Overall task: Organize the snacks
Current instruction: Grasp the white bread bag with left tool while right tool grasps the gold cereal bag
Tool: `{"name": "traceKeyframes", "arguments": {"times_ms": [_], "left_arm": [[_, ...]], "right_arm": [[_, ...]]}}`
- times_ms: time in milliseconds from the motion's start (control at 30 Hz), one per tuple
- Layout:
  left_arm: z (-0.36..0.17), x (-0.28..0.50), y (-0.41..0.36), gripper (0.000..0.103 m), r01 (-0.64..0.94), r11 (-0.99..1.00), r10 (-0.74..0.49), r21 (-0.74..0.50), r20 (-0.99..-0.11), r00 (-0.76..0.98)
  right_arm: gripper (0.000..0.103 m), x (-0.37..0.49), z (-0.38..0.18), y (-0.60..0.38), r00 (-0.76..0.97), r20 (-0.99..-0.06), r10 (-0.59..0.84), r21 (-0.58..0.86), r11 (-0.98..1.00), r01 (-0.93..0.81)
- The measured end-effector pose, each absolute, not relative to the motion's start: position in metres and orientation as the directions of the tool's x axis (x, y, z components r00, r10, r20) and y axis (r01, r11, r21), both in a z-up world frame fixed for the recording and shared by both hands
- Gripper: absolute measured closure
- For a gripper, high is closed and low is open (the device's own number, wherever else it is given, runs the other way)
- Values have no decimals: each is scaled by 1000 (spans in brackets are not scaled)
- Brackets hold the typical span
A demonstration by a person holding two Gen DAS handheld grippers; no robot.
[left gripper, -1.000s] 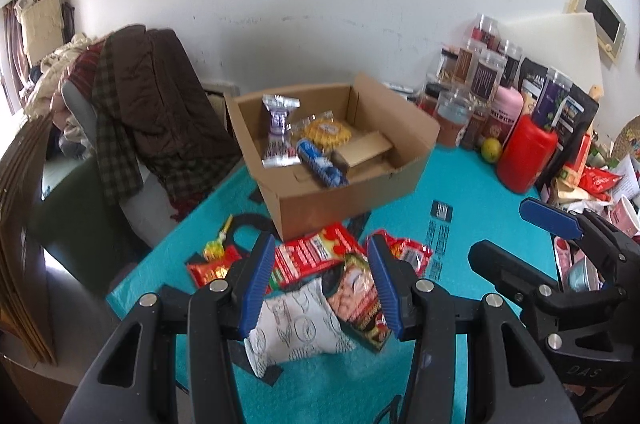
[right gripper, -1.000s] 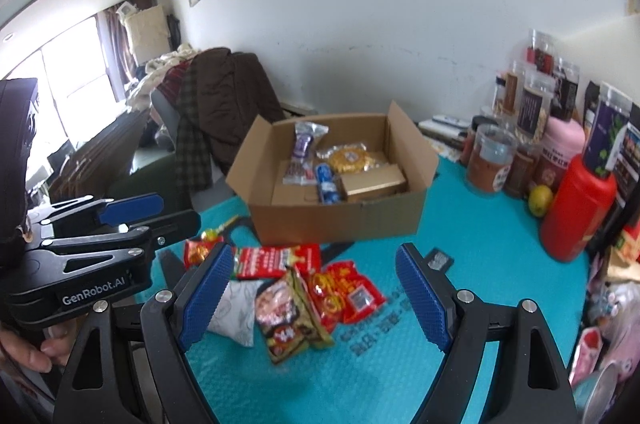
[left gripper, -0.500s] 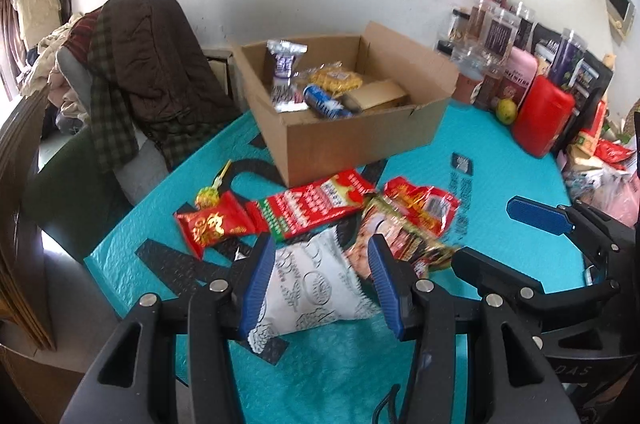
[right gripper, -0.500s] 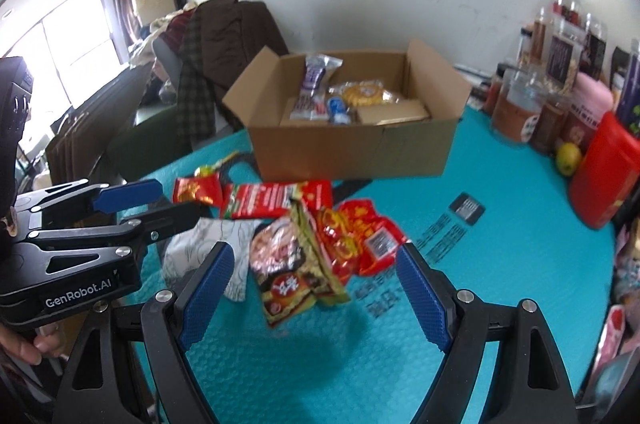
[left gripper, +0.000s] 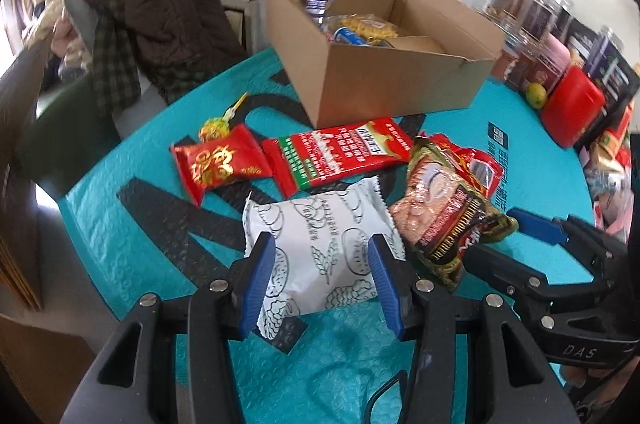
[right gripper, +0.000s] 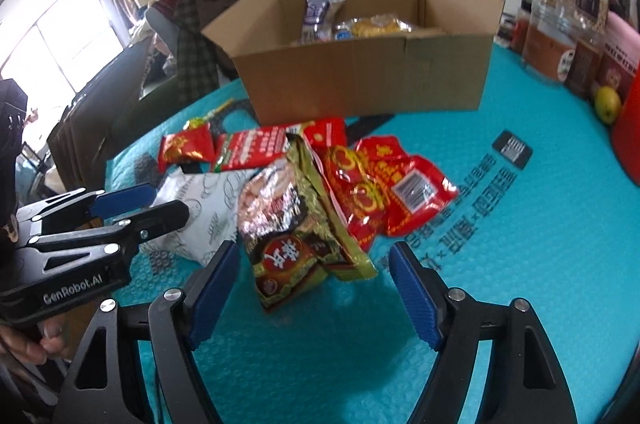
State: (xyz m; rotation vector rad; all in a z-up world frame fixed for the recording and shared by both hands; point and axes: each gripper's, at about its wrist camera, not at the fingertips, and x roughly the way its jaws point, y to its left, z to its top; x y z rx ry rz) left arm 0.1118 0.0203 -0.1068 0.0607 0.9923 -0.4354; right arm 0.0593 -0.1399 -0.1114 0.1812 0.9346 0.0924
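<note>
My left gripper [left gripper: 322, 266] is open, its blue pads either side of a white snack packet [left gripper: 320, 248] lying on the teal mat; the packet also shows in the right wrist view [right gripper: 208, 207]. My right gripper [right gripper: 314, 272] is open just in front of a green-and-brown noodle packet [right gripper: 292, 220], which also shows in the left wrist view [left gripper: 440, 220]. Red snack packets [right gripper: 384, 187] lie beside it. A cardboard box [left gripper: 392, 83] holding several snacks stands behind them.
Jars and a red container [left gripper: 572, 107] line the right side, with a yellow-green fruit [right gripper: 607, 103]. A small red packet [left gripper: 218, 163], a long red packet [left gripper: 340, 153] and a lollipop [left gripper: 214, 129] lie left of the pile. A clothes-draped chair [left gripper: 132, 23] stands beyond the table.
Both grippers have moved down and forward toward the snack pile. The left gripper's pads now straddle the white packet; the right gripper is close to the noodle packet.
</note>
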Motion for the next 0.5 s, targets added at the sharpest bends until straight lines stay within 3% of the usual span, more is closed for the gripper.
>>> {"name": "traceKeyframes", "arguments": {"times_ms": [233, 300, 367, 433, 500], "left_arm": [[-114, 122, 28, 54, 357, 913, -351, -195, -822, 449], [-117, 125, 28, 40, 356, 911, -357, -208, -829, 431], [-118, 126, 27, 37, 357, 909, -365, -216, -827, 427], [-119, 126, 24, 32, 362, 910, -357, -204, -828, 432], [-121, 125, 16, 20, 380, 907, -346, -182, -836, 425]], "right_arm": [[25, 68, -124, -136, 553, -806, 210, 233, 972, -29], [25, 71, -127, -134, 548, -809, 214, 237, 971, -30], [25, 73, -129, -134, 552, -807, 209, 237, 971, -21], [31, 74, -129, -137, 564, -800, 204, 240, 971, -12], [38, 73, -130, -141, 571, -792, 214, 253, 967, -11]]}}
